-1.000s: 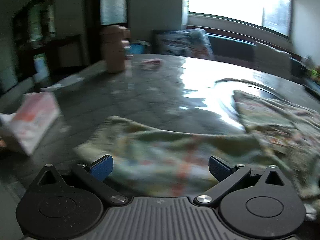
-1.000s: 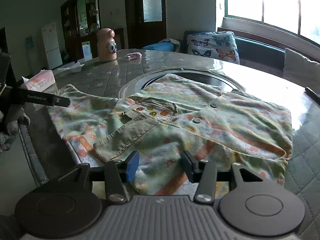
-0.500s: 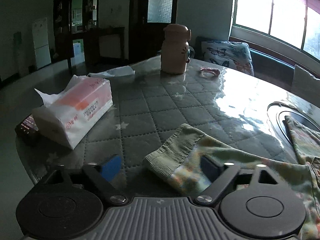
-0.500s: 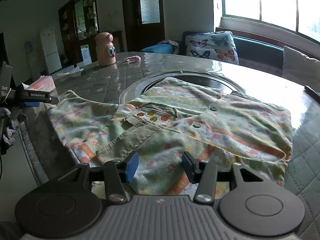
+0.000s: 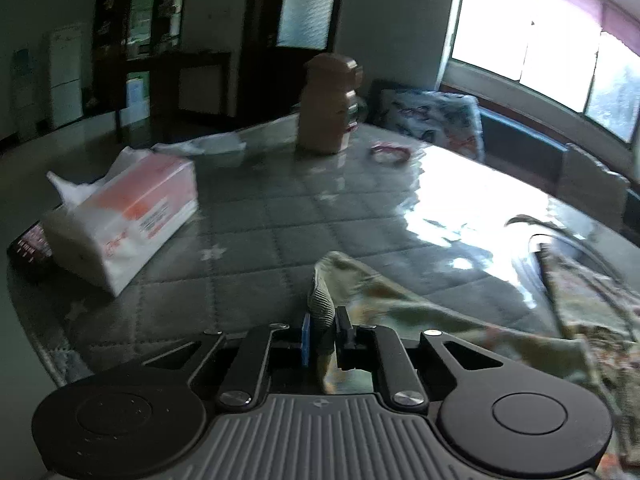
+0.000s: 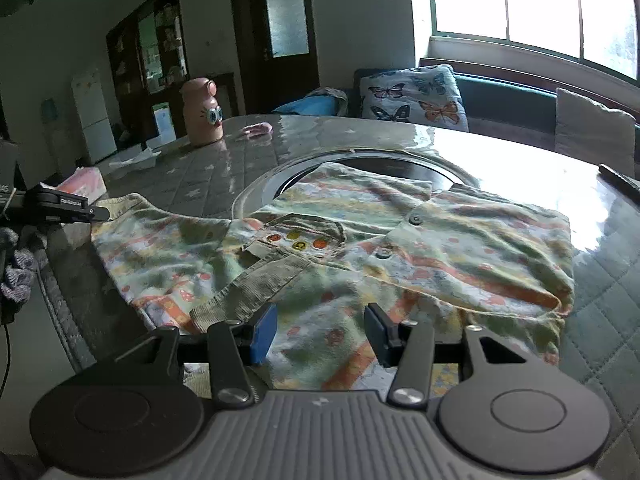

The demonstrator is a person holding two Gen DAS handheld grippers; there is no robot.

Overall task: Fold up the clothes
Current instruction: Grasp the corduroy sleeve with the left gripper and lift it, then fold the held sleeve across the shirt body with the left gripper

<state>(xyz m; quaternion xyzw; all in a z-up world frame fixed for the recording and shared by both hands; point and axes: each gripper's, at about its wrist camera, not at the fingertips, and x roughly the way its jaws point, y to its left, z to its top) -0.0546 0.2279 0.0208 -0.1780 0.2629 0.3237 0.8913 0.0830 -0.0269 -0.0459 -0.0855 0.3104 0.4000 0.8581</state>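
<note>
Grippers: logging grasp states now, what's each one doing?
Left gripper: closed on the shirt's sleeve cuff.
Right gripper: open, holding nothing, above the shirt.

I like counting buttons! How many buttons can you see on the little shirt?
2: one button higher on the shirt, another button just below it, nearer the camera. More may hide under the folds.

Soft printed cloth shirt (image 6: 360,248) with ribbed cuff (image 5: 321,304); glossy quilted table cover (image 5: 280,224); paper tissue pack (image 5: 132,216)

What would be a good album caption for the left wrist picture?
Left gripper pinching the ribbed cuff of a pastel patterned shirt beside a white-and-orange tissue pack.
</note>
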